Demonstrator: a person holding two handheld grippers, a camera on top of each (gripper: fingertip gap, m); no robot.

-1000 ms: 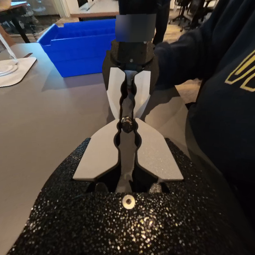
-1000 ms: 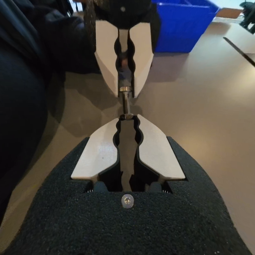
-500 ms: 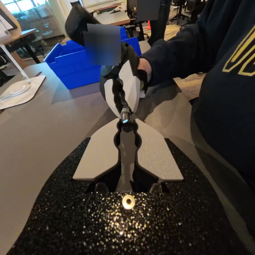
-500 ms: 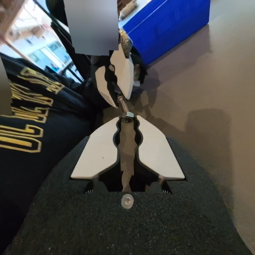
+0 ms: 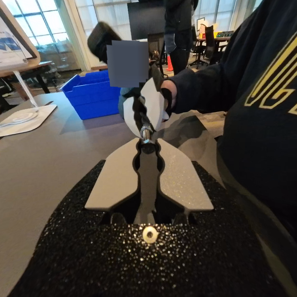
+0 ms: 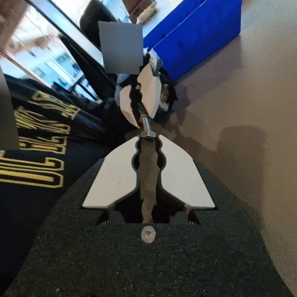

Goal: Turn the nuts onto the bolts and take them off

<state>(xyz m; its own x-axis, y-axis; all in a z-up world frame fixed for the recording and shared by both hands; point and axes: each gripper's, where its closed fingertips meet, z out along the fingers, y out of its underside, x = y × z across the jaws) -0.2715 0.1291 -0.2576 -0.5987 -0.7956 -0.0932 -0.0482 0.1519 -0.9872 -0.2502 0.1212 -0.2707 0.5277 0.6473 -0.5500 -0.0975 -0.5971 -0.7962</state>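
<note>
Currently: L tool (image 5: 148, 142) clenched on bolt (image 5: 145, 134) head, R tool (image 6: 148, 136) clenched on nut (image 6: 147, 133) near thread end, both above bench (image 5: 48, 160); step prob. nut-turning, direction unclear; next: regrip, keep axes aligned.

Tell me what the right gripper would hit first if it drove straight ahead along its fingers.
The right gripper pinches the nut, so the bolt thread comes first, then likely the left gripper holding it; depth is unclear.
</note>
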